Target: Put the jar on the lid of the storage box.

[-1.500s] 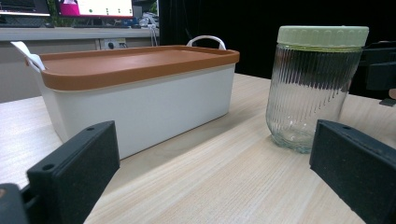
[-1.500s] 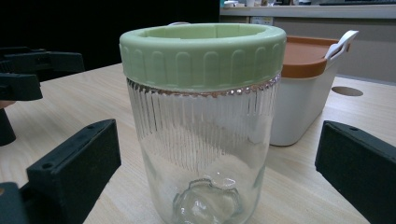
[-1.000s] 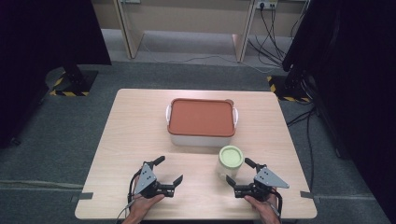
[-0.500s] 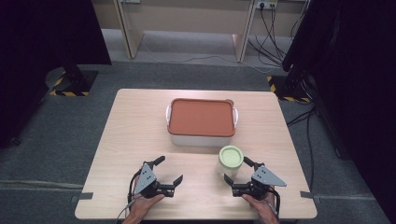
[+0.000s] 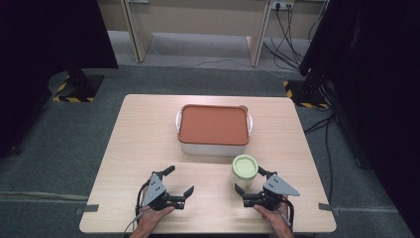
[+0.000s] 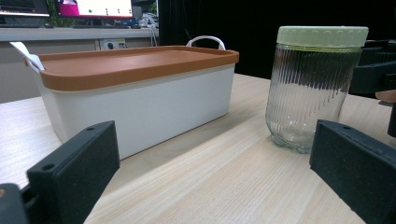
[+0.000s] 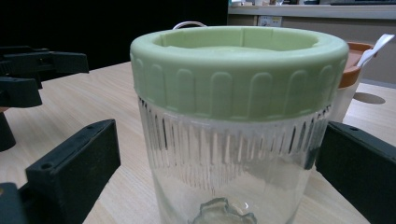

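Both hands low at the near edge, left gripper (image 5: 179, 182) and right gripper (image 5: 251, 181) jaws spread.

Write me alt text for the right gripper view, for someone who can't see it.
A ribbed clear glass jar with a pale green screw lid stands upright and close up on a light wooden table, between the open black right tongs, which are not touching it. Behind it to the right is a corner of a white box with an orange lid.
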`<action>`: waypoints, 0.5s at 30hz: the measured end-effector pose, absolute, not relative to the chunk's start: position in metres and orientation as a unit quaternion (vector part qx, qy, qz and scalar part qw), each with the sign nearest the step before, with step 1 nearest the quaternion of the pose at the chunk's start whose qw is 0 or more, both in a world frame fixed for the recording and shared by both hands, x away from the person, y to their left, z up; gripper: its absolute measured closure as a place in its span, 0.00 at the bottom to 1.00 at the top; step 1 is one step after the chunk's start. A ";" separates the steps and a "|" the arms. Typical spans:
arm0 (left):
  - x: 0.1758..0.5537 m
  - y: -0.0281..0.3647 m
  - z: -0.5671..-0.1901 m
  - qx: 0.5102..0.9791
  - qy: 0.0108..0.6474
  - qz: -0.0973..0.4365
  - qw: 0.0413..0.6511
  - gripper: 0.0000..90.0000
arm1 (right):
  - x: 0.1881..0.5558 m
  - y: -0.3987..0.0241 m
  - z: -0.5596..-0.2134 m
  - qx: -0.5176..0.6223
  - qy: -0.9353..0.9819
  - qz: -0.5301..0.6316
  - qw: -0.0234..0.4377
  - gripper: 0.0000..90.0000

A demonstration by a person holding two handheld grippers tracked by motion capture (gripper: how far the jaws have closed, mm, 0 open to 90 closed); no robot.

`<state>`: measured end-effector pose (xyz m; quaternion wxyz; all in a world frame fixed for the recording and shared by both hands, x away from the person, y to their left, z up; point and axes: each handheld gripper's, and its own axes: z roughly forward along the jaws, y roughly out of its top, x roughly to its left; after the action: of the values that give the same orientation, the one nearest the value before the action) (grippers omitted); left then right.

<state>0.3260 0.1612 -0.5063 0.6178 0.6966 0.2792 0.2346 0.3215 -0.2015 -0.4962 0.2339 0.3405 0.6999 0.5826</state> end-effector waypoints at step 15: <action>0.326 0.161 -0.506 0.697 0.279 0.234 0.618 0.01 | 0.333 -0.192 -0.497 0.340 0.704 0.576 0.238 0.00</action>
<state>0.3261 0.1612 -0.5063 0.6179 0.6967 0.2792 0.2344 0.3325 -0.1923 -0.4971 0.2375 0.3399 0.7043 0.5762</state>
